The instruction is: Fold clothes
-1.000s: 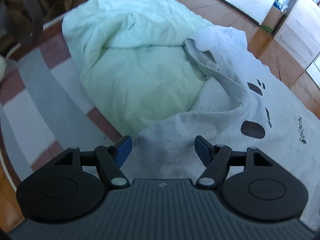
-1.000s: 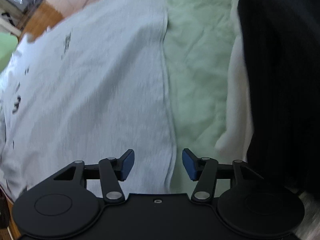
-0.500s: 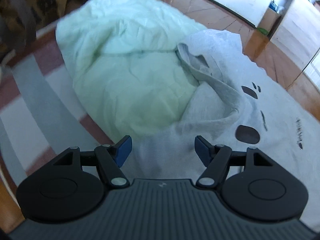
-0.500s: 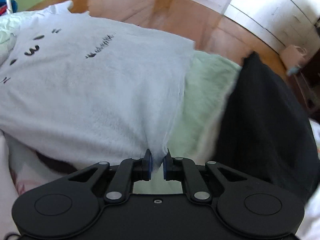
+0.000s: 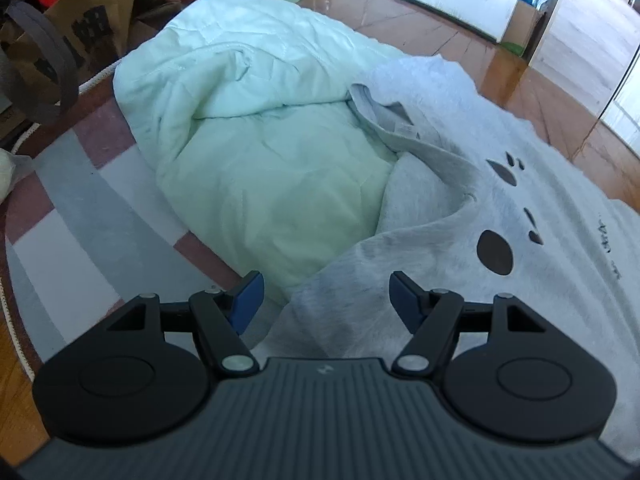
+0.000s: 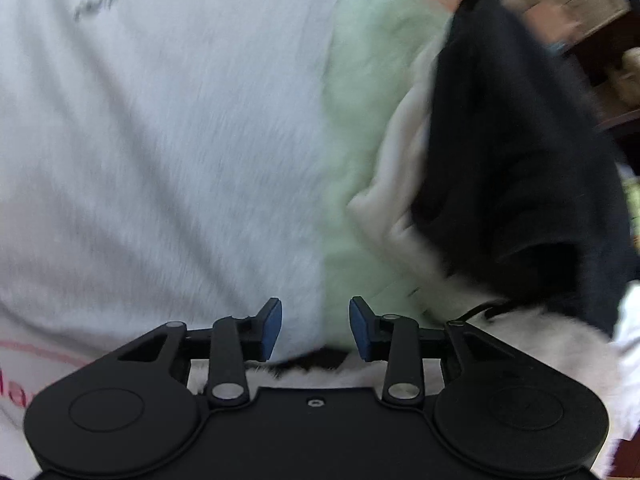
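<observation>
Under my left gripper I see a striped rug in grey, white and dull red bands [image 5: 72, 216] on a brown wooden floor [image 5: 420, 36]. A pale green quilted garment [image 5: 256, 152] lies directly on the rug, and a light grey printed sweatshirt [image 5: 520, 208] partly overlaps it.

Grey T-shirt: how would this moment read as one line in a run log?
stage: spreading grey T-shirt | left gripper: open above shirt | right gripper: jaws just opening, gripping nothing, at shirt hem | underneath: pale green garment
</observation>
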